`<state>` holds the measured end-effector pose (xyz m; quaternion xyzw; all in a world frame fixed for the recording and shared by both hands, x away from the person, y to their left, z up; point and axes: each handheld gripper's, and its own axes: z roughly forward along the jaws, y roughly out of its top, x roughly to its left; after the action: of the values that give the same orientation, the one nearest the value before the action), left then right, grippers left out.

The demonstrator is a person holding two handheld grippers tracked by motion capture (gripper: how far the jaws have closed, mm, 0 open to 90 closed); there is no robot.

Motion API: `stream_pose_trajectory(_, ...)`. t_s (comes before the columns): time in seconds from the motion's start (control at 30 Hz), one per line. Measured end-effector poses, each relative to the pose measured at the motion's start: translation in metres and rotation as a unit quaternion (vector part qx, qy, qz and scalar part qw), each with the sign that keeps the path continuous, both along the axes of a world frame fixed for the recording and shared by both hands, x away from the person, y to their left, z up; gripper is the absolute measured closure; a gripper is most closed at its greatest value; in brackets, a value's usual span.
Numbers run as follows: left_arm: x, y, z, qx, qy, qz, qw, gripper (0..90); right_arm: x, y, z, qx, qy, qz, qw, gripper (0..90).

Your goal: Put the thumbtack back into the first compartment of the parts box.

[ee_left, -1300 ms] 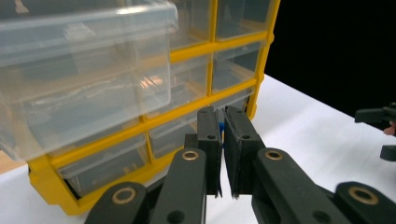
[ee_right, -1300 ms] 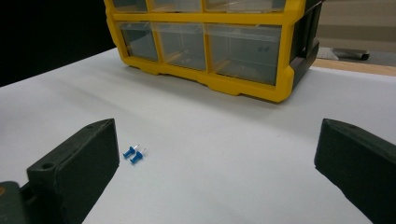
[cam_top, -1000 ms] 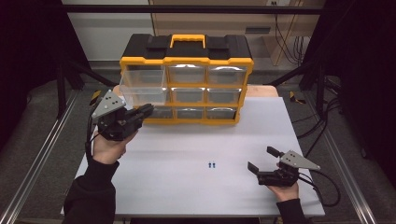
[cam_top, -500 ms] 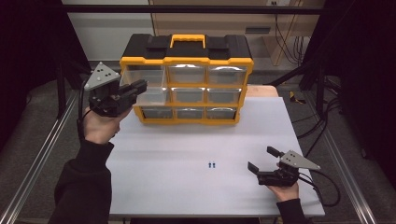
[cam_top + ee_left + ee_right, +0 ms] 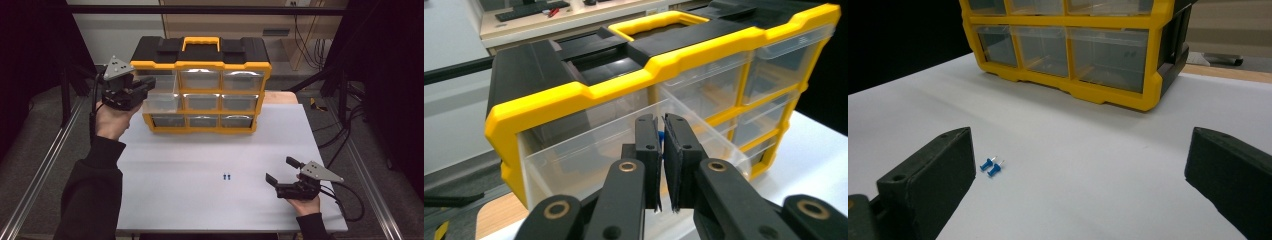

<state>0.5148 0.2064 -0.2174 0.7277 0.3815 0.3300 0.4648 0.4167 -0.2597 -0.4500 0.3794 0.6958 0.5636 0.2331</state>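
Left gripper view puts the left gripper (image 5: pixel 661 150) right at a clear drawer (image 5: pixel 624 145) in the top row of the yellow-and-black organizer (image 5: pixel 664 65); its jaws are pressed nearly together, and they seem to pinch the drawer's front edge, though the contact itself is hard to make out. A spot of blue peeks between the jaws. High view adds what that close look cannot: the left gripper (image 5: pixel 142 89) sits at the organizer's top-left corner, and that drawer (image 5: pixel 161 97) stands pulled out past the other drawers.

High view also shows the right gripper (image 5: pixel 282 172) resting low near the front right of the white worktop (image 5: pixel 165 185), jaws spread and holding nothing. Right gripper view alone makes the two small blue pins (image 5: pixel 991 166) clear: they lie side by side on the worktop, just beyond the right gripper's left-hand jaw, well apart from the organizer.
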Motion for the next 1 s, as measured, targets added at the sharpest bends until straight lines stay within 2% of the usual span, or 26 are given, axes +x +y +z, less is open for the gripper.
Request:
stream_pose_trajectory(0.07, 0.006, 0.001, -0.003, 0.012, 0.011, 0.010, 0.9998, 84.9, 0.000, 0.001, -0.001, -0.002, 0.000, 0.000, 1.0000, 0.5)
stream_pose_trajectory(0.17, 0.011, 0.004, -0.006, 0.016, 0.013, 0.013, 0.9997, 84.8, 0.000, 0.000, -0.001, -0.003, -0.003, 0.001, 1.0000, 0.6)
stream_pose_trajectory(0.27, 0.013, 0.005, -0.008, 0.011, 0.022, 0.022, 0.9995, 84.8, 0.001, 0.000, 0.000, -0.002, -0.003, 0.001, 1.0000, 0.5)
stream_pose_trajectory(0.43, 0.017, 0.006, -0.011, 0.021, 0.034, 0.033, 0.9987, 84.4, 0.000, 0.000, 0.000, -0.003, -0.001, 0.000, 1.0000, 0.6)
stream_pose_trajectory(0.63, 0.020, 0.006, -0.012, 0.012, 0.040, 0.041, 0.9983, 82.7, 0.000, 0.000, 0.000, -0.001, -0.003, 0.001, 1.0000, 0.5)
stream_pose_trajectory(0.77, 0.019, 0.007, -0.010, 0.010, 0.038, 0.034, 0.9987, 72.3, 0.000, 0.000, 0.000, -0.002, -0.003, 0.001, 1.0000, 0.5)
stream_pose_trajectory(0.83, 0.015, 0.008, -0.008, -0.003, 0.033, 0.034, 0.9989, 64.8, 0.000, 0.001, 0.000, 0.002, 0.000, 0.001, 1.0000, 0.5)
stream_pose_trajectory(0.9, 0.012, 0.010, -0.006, -0.008, 0.026, 0.036, 0.9990, 61.9, 0.000, 0.000, 0.000, -0.003, -0.001, -0.002, 1.0000, 0.6)
stream_pose_trajectory(1.0, 0.007, 0.011, -0.004, -0.017, 0.014, 0.024, 0.9995, 54.2, -0.001, 0.002, 0.001, 0.015, 0.007, -0.001, 0.9999, 0.5)
